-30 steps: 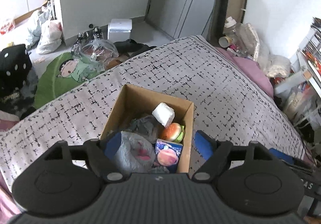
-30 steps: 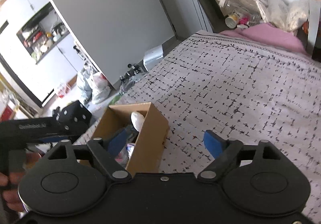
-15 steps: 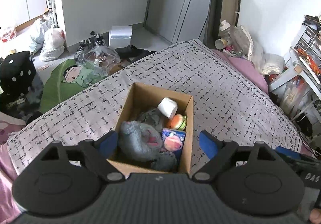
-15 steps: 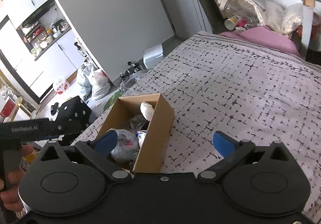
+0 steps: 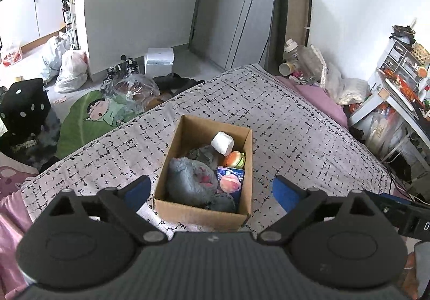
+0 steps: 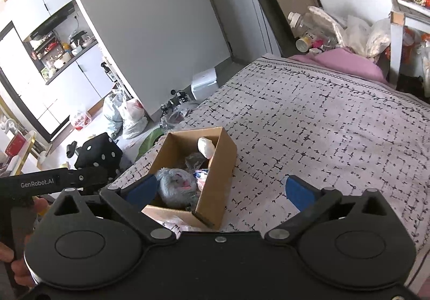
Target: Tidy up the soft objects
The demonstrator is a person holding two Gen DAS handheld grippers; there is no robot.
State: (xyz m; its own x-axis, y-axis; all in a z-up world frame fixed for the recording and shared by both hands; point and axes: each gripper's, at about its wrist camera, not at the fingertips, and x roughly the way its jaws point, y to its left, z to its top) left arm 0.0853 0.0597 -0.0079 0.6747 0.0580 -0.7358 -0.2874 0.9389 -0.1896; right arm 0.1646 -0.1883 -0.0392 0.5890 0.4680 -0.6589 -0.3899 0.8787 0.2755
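Observation:
A brown cardboard box (image 5: 172, 207) stands on the patterned bed cover (image 5: 295, 133); it also shows in the right wrist view (image 6: 217, 181). Inside lie a grey fluffy plush (image 5: 188, 181), a white soft roll (image 5: 222, 142), an orange and green soft toy (image 5: 236, 159), a blue packet with a pink ball (image 5: 231, 179) and a dark grey cloth (image 5: 201, 153). My left gripper (image 5: 211, 192) is open and empty, raised above the box's near end. My right gripper (image 6: 219, 187) is open and empty, above and right of the box.
The bed's left edge drops to a floor with a green cartoon mat (image 5: 88, 122), plastic bags (image 5: 71, 71), a black dotted cushion (image 5: 25, 103) and a white box (image 5: 159, 60). Clutter and shelves (image 5: 397, 85) stand at the right. A pink sheet (image 6: 344, 63) lies at the bed's far end.
Both grippers have risen and pulled back from the box, so it looks smaller and further away. The grey plush lies in the box, clear of my left gripper's fingers.

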